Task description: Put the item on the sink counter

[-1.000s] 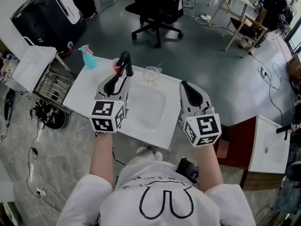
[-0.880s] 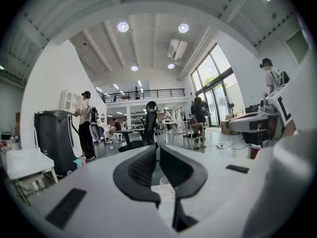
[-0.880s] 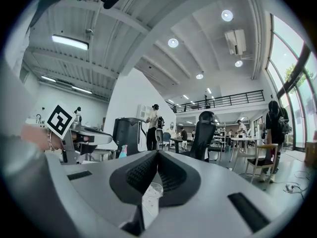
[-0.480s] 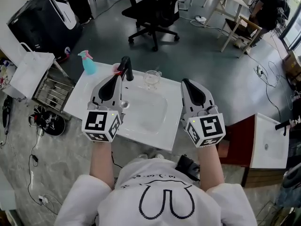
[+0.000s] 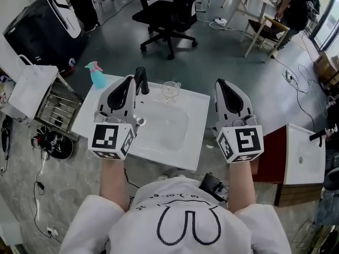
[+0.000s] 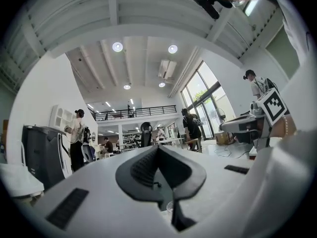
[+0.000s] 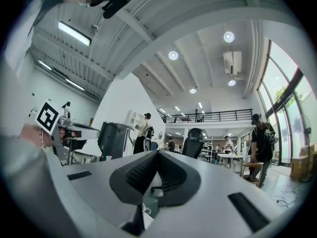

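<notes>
A white sink counter [image 5: 104, 106] with a sunken basin stands below me, a black faucet [image 5: 141, 80] at its back edge. A clear glass cup [image 5: 169, 91] sits on the back rim right of the faucet. At the back left corner is a teal spray bottle [image 5: 96, 74] with a pink trigger. My left gripper [image 5: 127, 81] hangs above the counter's left side, shut and empty; its pads meet in the left gripper view [image 6: 158, 148]. My right gripper [image 5: 221, 83] hovers over the counter's right edge, also shut and empty [image 7: 157, 152]. Both point about level, out over the room.
A wire rack [image 5: 58, 106] and a white bag [image 5: 32, 83] stand left of the counter, with a black case [image 5: 45, 28] behind them. A black office chair [image 5: 167, 15] is beyond the sink. A second white sink unit [image 5: 302, 155] stands at the right.
Both grippers have risen toward the camera and now cover more of the counter. The red thing beside the faucet is hidden behind the left gripper.
</notes>
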`<action>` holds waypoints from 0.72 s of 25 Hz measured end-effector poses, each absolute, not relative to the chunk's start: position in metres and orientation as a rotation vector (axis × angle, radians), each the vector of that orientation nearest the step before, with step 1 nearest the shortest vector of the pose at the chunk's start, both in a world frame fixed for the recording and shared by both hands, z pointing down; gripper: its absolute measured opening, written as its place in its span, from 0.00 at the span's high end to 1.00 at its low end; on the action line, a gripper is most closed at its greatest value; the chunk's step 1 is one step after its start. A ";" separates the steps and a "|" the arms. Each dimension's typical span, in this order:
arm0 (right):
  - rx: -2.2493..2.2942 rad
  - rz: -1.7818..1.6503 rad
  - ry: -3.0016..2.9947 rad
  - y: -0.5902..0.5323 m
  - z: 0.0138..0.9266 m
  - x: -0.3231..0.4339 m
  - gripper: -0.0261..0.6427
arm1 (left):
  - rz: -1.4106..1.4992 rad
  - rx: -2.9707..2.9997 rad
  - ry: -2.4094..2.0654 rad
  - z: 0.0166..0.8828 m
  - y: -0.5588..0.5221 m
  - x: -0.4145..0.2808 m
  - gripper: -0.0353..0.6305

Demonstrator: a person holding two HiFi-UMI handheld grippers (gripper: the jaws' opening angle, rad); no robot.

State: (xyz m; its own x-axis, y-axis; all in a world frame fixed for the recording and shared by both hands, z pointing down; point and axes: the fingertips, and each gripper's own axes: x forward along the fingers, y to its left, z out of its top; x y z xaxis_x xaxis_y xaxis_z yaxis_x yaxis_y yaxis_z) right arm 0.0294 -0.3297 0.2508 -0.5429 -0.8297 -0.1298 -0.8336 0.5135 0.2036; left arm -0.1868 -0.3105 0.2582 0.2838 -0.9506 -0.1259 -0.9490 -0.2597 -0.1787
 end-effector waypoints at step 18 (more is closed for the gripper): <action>-1.536 0.443 2.662 -0.332 0.230 0.034 0.92 | 0.029 -2.283 1.727 0.230 -0.310 -0.196 0.93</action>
